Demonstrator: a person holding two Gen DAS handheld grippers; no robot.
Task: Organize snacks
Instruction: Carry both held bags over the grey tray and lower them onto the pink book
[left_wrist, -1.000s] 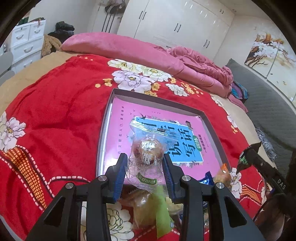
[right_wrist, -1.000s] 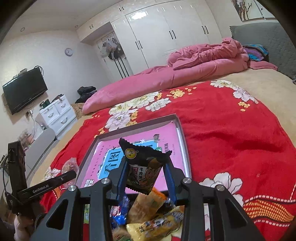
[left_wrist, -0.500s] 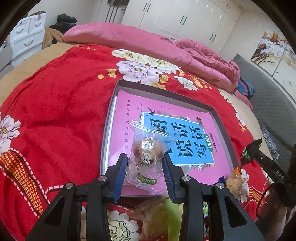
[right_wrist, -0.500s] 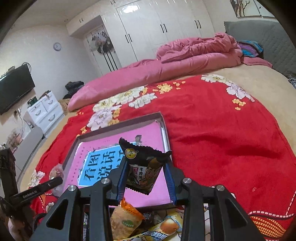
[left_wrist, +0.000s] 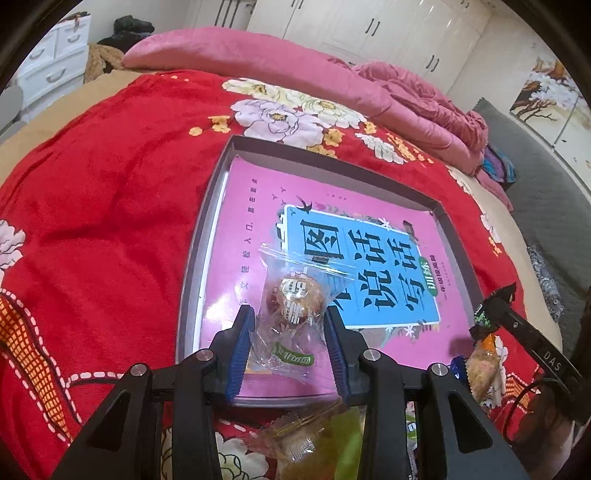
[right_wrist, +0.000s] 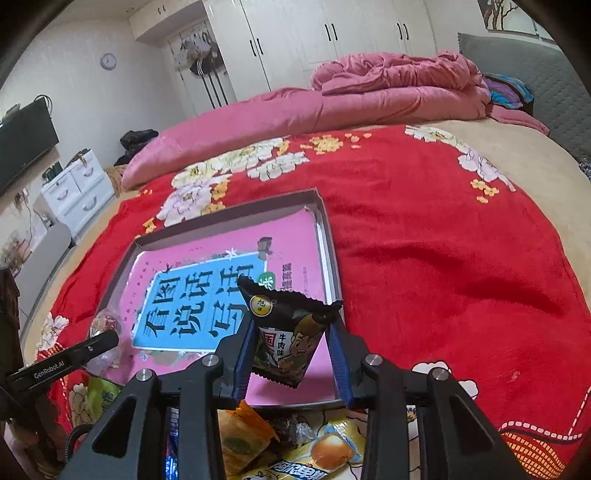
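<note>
Over the near edge of the tray (left_wrist: 195, 280), both grippers have come forward in the last second: a second ago the snack heap filled the space just below the fingers in each wrist view, and now the tray's pink-and-blue book (left_wrist: 373, 266) sits under them, with the heap (left_wrist: 314, 439) slid back beneath the finger bases. I read that as the carry being nearly done and the drop into the tray being the step in hand; nothing yet lies loose on the book. On the left, the left gripper (left_wrist: 290, 338) pinches a clear packet (left_wrist: 295, 299) holding a round foil-wrapped sweet; the blue pads press the crinkled film on both sides while the ball itself sits just ahead of the tips, over the tray's near left part. Its hold looks unchanged across the second. On the right, the right gripper (right_wrist: 291, 352) pinches a black pouch (right_wrist: 284, 332) by its lower half, the serrated top standing up and tilted above the tips, over the tray's near right corner. More snacks (right_wrist: 317, 450) wait on the red blanket (right_wrist: 443, 240) below. Whether either packet touches the book cannot be told.
</note>
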